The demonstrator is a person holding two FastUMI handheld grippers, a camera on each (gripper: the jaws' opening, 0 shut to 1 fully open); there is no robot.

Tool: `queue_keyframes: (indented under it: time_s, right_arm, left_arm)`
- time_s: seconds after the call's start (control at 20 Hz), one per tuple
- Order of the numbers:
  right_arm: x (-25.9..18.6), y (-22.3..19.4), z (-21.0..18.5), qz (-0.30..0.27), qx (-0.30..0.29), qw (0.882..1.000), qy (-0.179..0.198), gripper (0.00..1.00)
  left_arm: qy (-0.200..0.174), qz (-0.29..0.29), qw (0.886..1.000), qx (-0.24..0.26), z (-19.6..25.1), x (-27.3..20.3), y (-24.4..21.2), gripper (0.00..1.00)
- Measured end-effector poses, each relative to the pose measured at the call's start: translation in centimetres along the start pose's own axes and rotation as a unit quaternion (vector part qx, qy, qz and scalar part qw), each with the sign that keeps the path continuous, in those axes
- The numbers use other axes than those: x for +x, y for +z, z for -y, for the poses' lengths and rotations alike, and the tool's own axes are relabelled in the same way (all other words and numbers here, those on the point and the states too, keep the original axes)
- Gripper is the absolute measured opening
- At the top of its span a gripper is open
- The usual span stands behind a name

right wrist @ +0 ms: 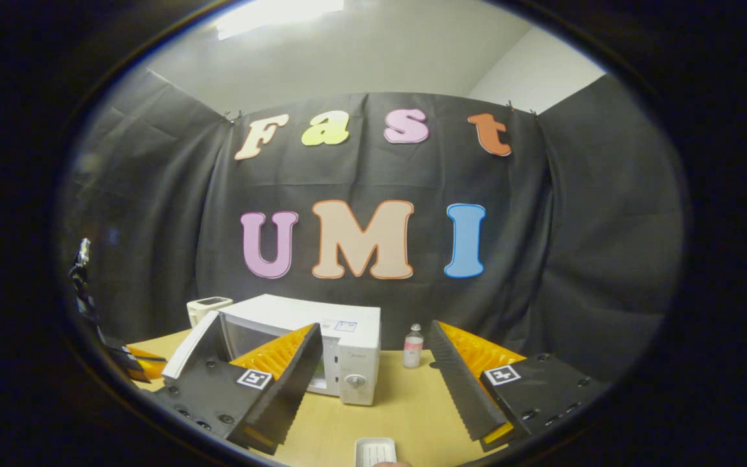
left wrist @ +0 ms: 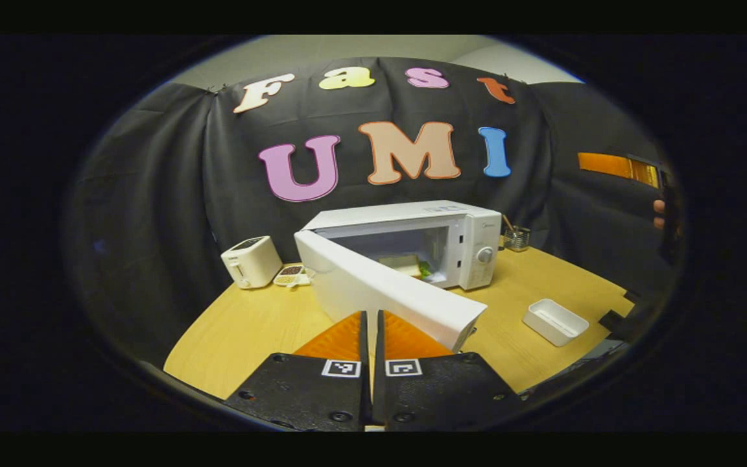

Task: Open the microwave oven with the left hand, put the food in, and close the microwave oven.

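A black cloth wall backs a round wooden bench [left wrist: 263, 324] that carries a white microwave [left wrist: 471, 233] near its middle. The microwave door [left wrist: 386, 292] hangs wide open, hinged on the left and swung out toward the left gripper [left wrist: 371, 331]. Inside the cavity lies the food [left wrist: 406, 263], a pale slab with something green beside it; what it is exactly is too small to tell. The left gripper sits low and just behind the door's free edge, its jaws closed together with nothing between them. Whether they touch the door cannot be told. In the right gripper view, the right gripper [right wrist: 373, 383] is held higher and farther back, its jaws spread wide and holding nothing, with the microwave [right wrist: 354, 350] seen between them. A white toaster [left wrist: 251, 261] and a small dish of snacks [left wrist: 292, 274] stand to the left of the microwave, a glass holder [left wrist: 516, 239] stands behind its right side, a small bottle [right wrist: 414, 346] stands to its right, and an empty white tray [left wrist: 555, 321] lies on the bench to the front right. With the door open and the food inside, the step in hand seems to be closing the door. The next move likely calls for the left gripper to press on the door's outer face and swing it round until it latches.
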State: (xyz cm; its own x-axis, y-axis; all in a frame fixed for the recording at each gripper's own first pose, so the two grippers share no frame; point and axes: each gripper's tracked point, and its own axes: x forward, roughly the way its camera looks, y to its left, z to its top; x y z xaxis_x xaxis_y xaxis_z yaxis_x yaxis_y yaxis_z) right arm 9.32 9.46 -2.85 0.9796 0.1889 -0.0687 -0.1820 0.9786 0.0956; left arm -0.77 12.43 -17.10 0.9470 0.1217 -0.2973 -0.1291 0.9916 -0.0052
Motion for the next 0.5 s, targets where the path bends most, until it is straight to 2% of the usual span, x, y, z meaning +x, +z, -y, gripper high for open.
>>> queue_keyframes:
  time_s: [0.1, 0.15, 0.2, 0.25, 0.3, 0.5]
  right_arm:
    - [-0.2, 0.2, 1.0, 0.001, 0.005, 1.000, -0.009, 0.96]
    - [-0.2, 0.4, 1.3, 0.002, 0.006, 1.000, -0.012, 1.00]
    - [-0.4, 0.4, 1.6, 0.001, 0.004, 1.000, -0.013, 0.96]
    - [-0.5, 0.3, 1.7, -0.002, 0.003, 1.000, -0.011, 1.00]
    - [-0.7, 0.2, 1.8, -0.006, 0.001, 1.000, -0.010, 0.96]
    - [-1.2, 0.5, 2.4, -0.003, -0.006, 1.000, -0.010, 0.96]
  left_arm:
    - [-0.007, 0.001, 1.000, 0.000, 0.9, 0.7, 0.2, 0.00]
    - [-0.010, 0.001, 1.000, -0.002, 1.4, 1.2, 0.3, 0.00]
    - [-0.016, 0.002, 1.000, -0.004, 1.9, 1.6, 0.4, 0.00]
    - [-0.024, 0.005, 1.000, -0.007, 2.5, 2.2, 0.6, 0.00]
    - [-0.029, 0.007, 1.000, -0.009, 2.9, 2.7, 0.9, 0.00]
    - [-0.039, -0.011, 0.999, -0.023, 4.5, 5.2, 0.5, 0.00]
